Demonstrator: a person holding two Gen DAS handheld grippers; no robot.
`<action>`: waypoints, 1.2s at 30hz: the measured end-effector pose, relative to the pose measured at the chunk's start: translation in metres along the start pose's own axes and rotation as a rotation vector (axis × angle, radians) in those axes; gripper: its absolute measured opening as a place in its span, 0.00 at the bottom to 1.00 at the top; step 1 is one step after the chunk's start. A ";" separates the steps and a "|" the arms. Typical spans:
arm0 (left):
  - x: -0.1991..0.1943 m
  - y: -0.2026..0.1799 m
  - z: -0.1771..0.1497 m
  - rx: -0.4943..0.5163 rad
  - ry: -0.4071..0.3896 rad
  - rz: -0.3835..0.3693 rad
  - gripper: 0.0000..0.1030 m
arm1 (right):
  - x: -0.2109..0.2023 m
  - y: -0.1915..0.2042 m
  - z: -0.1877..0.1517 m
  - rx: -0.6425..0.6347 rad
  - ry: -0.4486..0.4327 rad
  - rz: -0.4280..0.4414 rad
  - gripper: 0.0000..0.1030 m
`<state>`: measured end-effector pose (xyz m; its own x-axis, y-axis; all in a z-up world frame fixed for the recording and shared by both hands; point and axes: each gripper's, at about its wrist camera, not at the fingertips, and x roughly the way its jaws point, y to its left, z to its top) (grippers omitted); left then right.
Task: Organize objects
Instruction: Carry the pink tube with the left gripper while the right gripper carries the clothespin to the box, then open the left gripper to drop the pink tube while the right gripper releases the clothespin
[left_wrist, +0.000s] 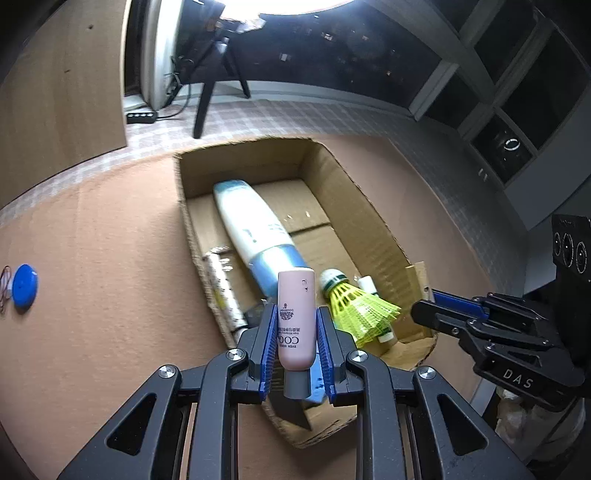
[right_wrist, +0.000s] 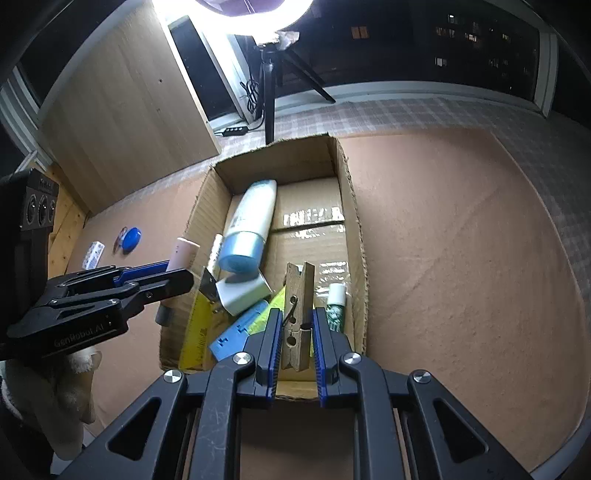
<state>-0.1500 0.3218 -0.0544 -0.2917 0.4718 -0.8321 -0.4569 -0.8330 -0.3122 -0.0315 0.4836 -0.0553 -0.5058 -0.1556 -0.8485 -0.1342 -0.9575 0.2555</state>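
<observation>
The left gripper pinches a pink tube, and the right gripper pinches a wooden clothespin. Both hang over the cardboard box. Each should be let go low, over bare box floor.

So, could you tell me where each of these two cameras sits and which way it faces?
Left wrist: on the left gripper, looking down along its fingers at the pink tube it clamps over the cardboard box; the right gripper shows at right.
Right wrist: on the right gripper, looking down at the wooden clothespin it clamps; the left gripper shows at left.
Shared: the box, white-and-blue bottle, blue disc.
</observation>
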 end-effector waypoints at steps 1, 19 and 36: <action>0.002 -0.003 0.000 0.004 0.005 -0.001 0.22 | 0.001 -0.001 0.000 0.001 0.002 0.001 0.14; 0.008 -0.017 -0.006 0.058 0.023 0.020 0.22 | 0.004 -0.005 -0.005 0.008 0.012 0.009 0.15; -0.012 -0.001 -0.011 0.037 -0.005 0.026 0.28 | -0.006 -0.001 -0.005 0.035 -0.027 0.002 0.37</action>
<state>-0.1369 0.3136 -0.0492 -0.3083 0.4516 -0.8372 -0.4800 -0.8337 -0.2729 -0.0241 0.4839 -0.0528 -0.5289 -0.1502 -0.8353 -0.1627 -0.9480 0.2735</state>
